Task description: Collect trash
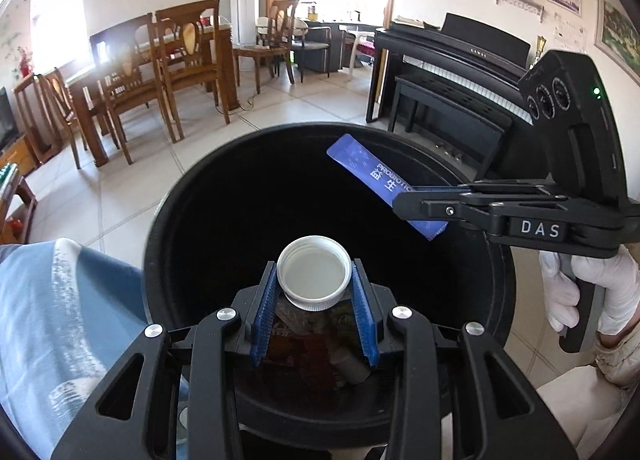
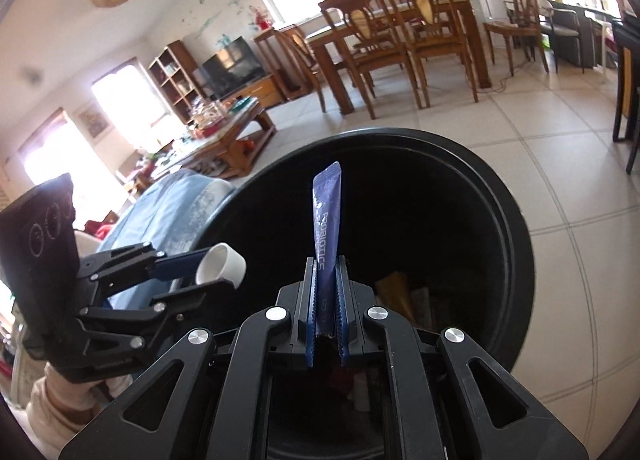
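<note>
Left wrist view: both pieces of trash hang over the round black plastic bin [image 1: 496, 300], ready to drop.
Left gripper [image 1: 314, 280] clamps a white ribbed plastic cap [image 1: 314, 278]; right gripper [image 2: 326, 300] pinches a blue foil sachet [image 2: 327, 220].

I see a round white plastic bottle cap [image 1: 313, 278] with a ribbed rim, its hollow side turned up toward my left camera, pinched at its sides between blue pads over the mouth of the round black plastic trash bin [image 1: 168, 220]. A slim blue foil sachet [image 2: 327, 228] printed PROBIOTICS in white stands clamped by its lower end, its sealed upper end jutting out over the same opening. Down in the bin's dark bottom lie crumpled wrappers [image 2: 400, 292], yellowish and red, hard to make out
</note>
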A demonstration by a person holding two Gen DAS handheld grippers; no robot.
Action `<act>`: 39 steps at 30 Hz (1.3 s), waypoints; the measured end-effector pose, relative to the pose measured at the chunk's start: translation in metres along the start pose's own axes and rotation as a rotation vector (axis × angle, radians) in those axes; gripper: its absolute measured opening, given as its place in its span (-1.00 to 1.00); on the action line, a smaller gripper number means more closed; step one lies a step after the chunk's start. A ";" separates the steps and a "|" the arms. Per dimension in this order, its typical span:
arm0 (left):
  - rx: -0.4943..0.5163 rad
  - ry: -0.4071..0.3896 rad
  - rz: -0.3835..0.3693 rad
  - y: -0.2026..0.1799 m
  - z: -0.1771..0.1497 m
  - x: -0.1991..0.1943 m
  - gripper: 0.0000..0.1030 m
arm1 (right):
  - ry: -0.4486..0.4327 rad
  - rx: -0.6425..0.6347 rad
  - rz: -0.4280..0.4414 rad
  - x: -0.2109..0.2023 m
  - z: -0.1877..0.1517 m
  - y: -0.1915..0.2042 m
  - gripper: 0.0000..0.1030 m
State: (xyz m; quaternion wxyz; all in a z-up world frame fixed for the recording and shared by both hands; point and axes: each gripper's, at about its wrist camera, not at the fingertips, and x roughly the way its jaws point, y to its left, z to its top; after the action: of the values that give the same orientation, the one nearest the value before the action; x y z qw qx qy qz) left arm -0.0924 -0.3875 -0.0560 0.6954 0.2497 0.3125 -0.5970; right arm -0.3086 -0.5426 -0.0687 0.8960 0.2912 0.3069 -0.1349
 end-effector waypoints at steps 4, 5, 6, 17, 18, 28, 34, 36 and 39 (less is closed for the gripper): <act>0.006 0.014 -0.006 -0.001 -0.002 0.004 -0.30 | 0.005 0.008 -0.006 0.002 0.001 -0.004 -0.82; 0.007 0.016 -0.007 -0.002 -0.003 0.004 -0.30 | 0.006 0.008 -0.008 0.003 0.003 -0.003 -0.82; 0.007 0.018 -0.008 -0.004 -0.002 0.007 -0.30 | 0.007 0.009 -0.009 0.004 0.002 -0.003 -0.82; 0.012 0.026 -0.009 -0.011 0.001 0.012 -0.29 | 0.014 0.006 -0.016 0.013 0.011 0.002 -0.79; 0.012 0.026 -0.008 -0.011 0.001 0.011 -0.28 | 0.014 0.006 -0.018 0.013 0.011 0.002 -0.77; 0.025 0.012 -0.001 -0.014 0.000 0.008 -0.20 | -0.004 -0.019 -0.025 0.011 0.014 0.012 -0.14; 0.043 -0.039 0.021 -0.017 -0.003 -0.005 0.52 | -0.006 -0.008 -0.029 0.011 0.012 0.013 -0.13; 0.045 -0.048 0.024 -0.018 -0.004 -0.008 0.71 | -0.012 -0.008 -0.031 0.010 0.012 0.015 0.01; 0.042 -0.067 0.049 -0.016 -0.006 -0.014 0.88 | -0.016 -0.008 -0.032 0.011 0.013 0.017 0.04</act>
State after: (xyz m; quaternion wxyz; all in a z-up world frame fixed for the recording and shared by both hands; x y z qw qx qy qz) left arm -0.1108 -0.3764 -0.0497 0.7145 0.2514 0.2703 -0.5943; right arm -0.2870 -0.5374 -0.0593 0.8972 0.2817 0.3050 -0.1503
